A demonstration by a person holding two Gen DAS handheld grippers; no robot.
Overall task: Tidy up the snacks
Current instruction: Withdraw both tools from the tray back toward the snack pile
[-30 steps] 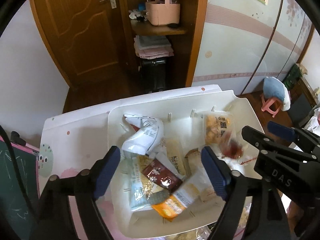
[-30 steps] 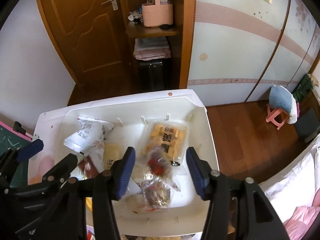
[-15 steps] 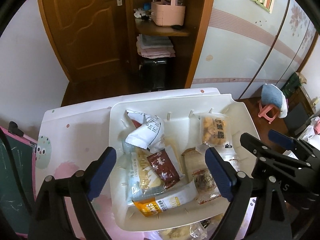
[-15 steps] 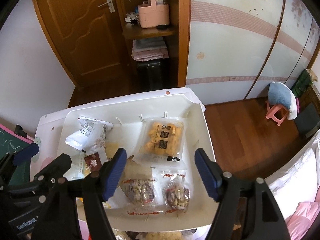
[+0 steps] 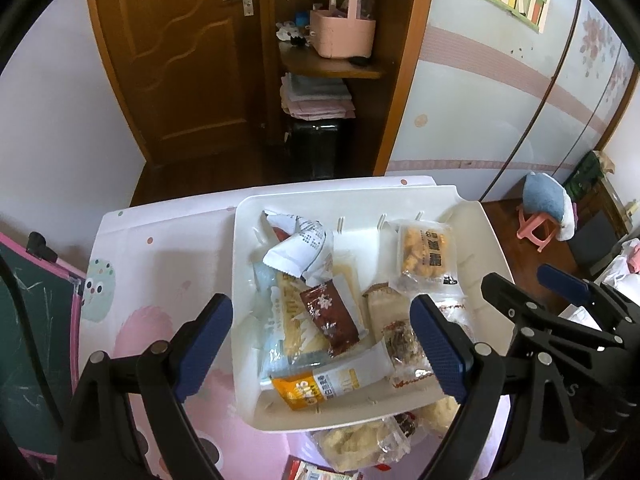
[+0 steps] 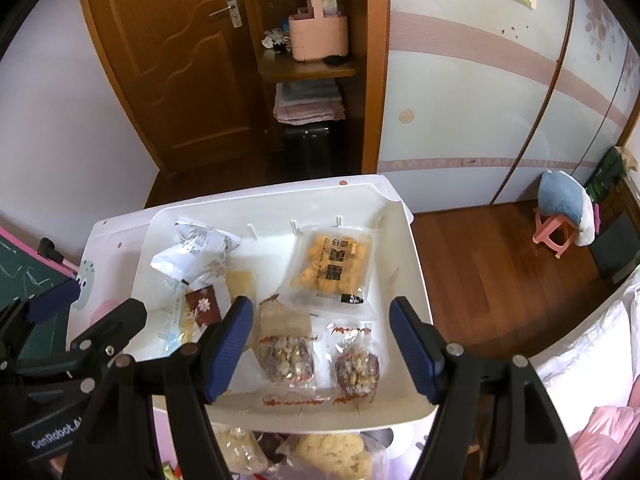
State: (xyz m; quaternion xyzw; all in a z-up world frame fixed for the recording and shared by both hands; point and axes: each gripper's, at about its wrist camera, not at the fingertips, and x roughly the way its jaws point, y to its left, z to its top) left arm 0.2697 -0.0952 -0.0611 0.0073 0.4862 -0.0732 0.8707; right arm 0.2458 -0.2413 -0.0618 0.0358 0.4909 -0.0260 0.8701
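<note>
A white tray (image 5: 400,194) (image 6: 418,280) sits on a small table and holds several snack packets. In the left wrist view a crumpled white bag (image 5: 298,246), a brown packet (image 5: 330,318) and an orange-and-white packet (image 5: 320,386) lie on its left side. In the right wrist view a yellow snack packet (image 6: 330,266) lies at the back right, and two clear nut packets (image 6: 286,356) (image 6: 356,362) lie at the front. My left gripper (image 5: 320,348) is open and empty above the tray's left part. My right gripper (image 6: 322,346) is open and empty above the nut packets.
More loose snack packets (image 6: 332,454) (image 5: 360,444) lie on the table in front of the tray. The table top (image 5: 160,248) is white and pink with a cartoon print. A green chalkboard (image 5: 24,320) stands left. A wooden door, shelves and a pink stool (image 6: 554,236) are behind.
Both grippers have pulled back and up from the tray. My right gripper has opened wider, and a second nut packet now lies at the tray's front right beside the first.
</note>
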